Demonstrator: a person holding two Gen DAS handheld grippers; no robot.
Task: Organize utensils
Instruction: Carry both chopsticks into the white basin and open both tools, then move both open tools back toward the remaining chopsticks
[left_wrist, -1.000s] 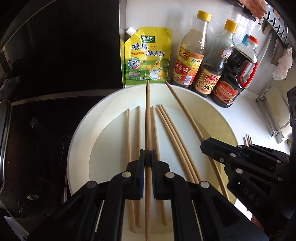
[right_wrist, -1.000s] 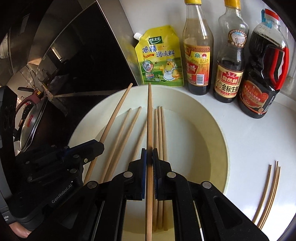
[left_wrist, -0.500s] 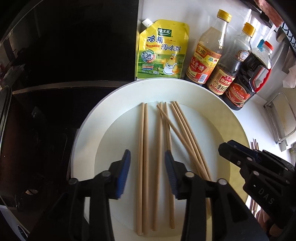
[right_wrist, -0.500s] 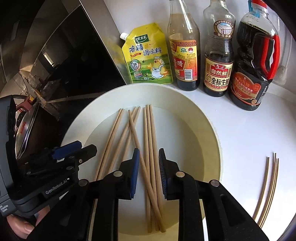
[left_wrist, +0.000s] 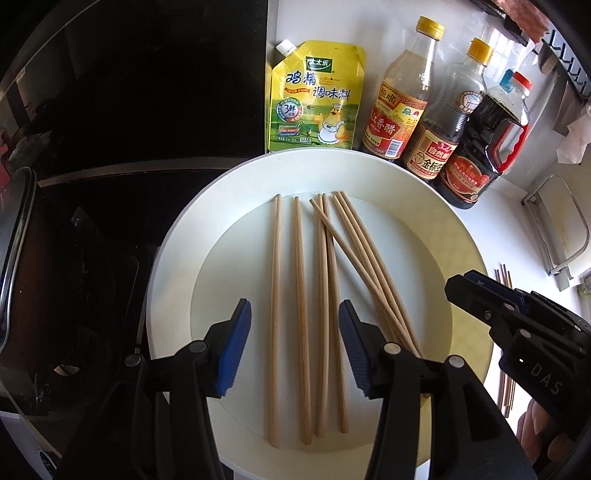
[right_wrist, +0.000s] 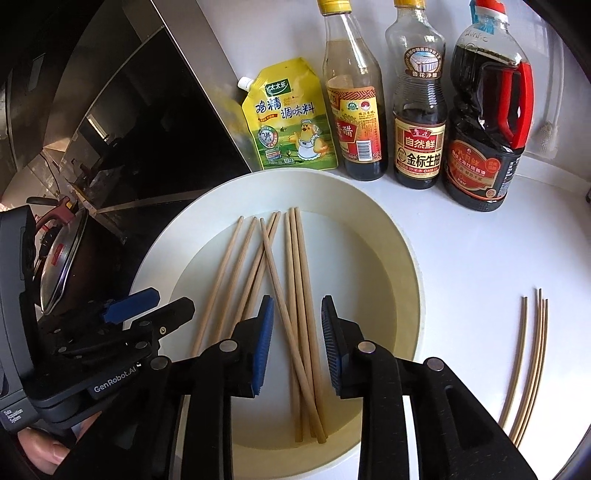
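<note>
yellow pouch (right_wrist: 290, 118) reads 鸡精调味料; three sauce bottles (right_wrist: 419, 122); seven chopsticks (left_wrist: 275, 317) on one plate (left_wrist: 173, 295). left gripper (left_wrist: 293, 347) and right gripper (right_wrist: 297, 343), marked genrobot.ai and das, just spread, pinching nothing.

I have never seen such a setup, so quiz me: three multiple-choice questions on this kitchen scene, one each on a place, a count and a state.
1. Where do the wooden chopsticks lie?
A. In a cup
B. In the white plate
C. On the pot lid

2. How many bottles stand behind the plate?
A. One
B. Five
C. Three

3. What state is the right gripper in?
A. Open, holding nothing
B. Shut on a bottle
C. Shut on the yellow pouch

Answers:
1 B: the chopsticks rest flat inside the white plate.
2 C: three bottles stand in a row beside the yellow pouch.
3 A: the right gripper has just been opening its jaws; the pads stand apart above the chopsticks and press on nothing.
</note>
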